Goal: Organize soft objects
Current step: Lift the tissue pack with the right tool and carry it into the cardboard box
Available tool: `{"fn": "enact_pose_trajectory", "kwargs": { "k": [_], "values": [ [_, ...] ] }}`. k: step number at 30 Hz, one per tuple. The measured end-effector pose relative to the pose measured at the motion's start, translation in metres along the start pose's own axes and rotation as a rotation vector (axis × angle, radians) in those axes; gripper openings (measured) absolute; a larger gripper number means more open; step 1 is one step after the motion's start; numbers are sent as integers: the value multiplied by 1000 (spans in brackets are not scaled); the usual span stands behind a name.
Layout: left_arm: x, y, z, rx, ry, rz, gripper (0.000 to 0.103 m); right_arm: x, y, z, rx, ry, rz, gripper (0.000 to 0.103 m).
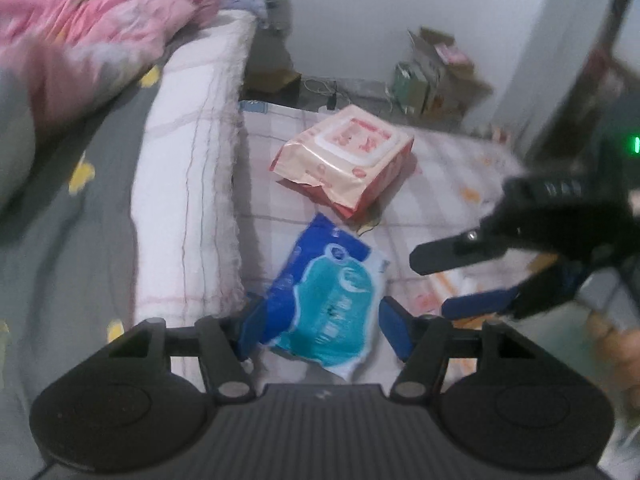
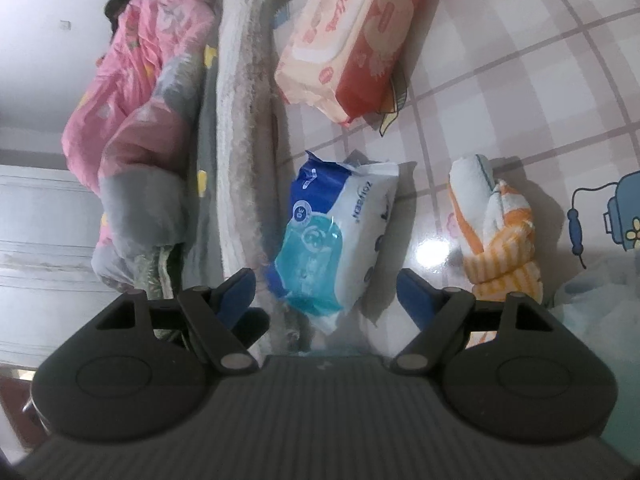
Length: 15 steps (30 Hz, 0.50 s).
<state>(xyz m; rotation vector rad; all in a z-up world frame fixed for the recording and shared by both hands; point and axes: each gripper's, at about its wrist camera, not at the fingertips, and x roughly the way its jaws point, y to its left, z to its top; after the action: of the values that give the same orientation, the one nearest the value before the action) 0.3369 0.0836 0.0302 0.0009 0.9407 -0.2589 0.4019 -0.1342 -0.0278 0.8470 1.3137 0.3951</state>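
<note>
A blue and teal soft tissue pack [image 1: 330, 296] lies on the checked sheet between my left gripper's [image 1: 324, 326] open blue fingers, which do not press it. In the right wrist view the same pack [image 2: 332, 236] lies just ahead of my right gripper [image 2: 326, 292], which is open. A red and cream wipes pack [image 1: 346, 156] lies beyond it, also in the right wrist view [image 2: 352, 36]. A rolled orange-striped towel [image 2: 498, 228] lies to the right. My right gripper shows in the left wrist view [image 1: 432, 280], open, to the right of the pack.
A folded white blanket [image 1: 192, 184] runs along the left of the packs, with a grey quilt [image 1: 60, 248] and a pink bundle [image 1: 88, 40] beyond it. Cardboard boxes [image 1: 432, 72] stand on the floor by the far wall.
</note>
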Motion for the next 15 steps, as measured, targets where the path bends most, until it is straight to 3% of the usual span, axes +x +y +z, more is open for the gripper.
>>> {"fn": "enact_pose_trajectory", "kwargs": {
  "k": [5,10,13,15],
  "values": [
    [30,-2,9,53,71,-2,66,17,-3,14,14,-4,-41,62],
    [51,0,14,19,115,-17,72,31,-9,25,32,11,-52,58],
    [54,1,13,-44,175,-105,71,34,-11,27,23,22,-46,58],
    [53,-4,9,-33,198,-142,70,34,-10,29,11,27,-44,59]
  ]
}}
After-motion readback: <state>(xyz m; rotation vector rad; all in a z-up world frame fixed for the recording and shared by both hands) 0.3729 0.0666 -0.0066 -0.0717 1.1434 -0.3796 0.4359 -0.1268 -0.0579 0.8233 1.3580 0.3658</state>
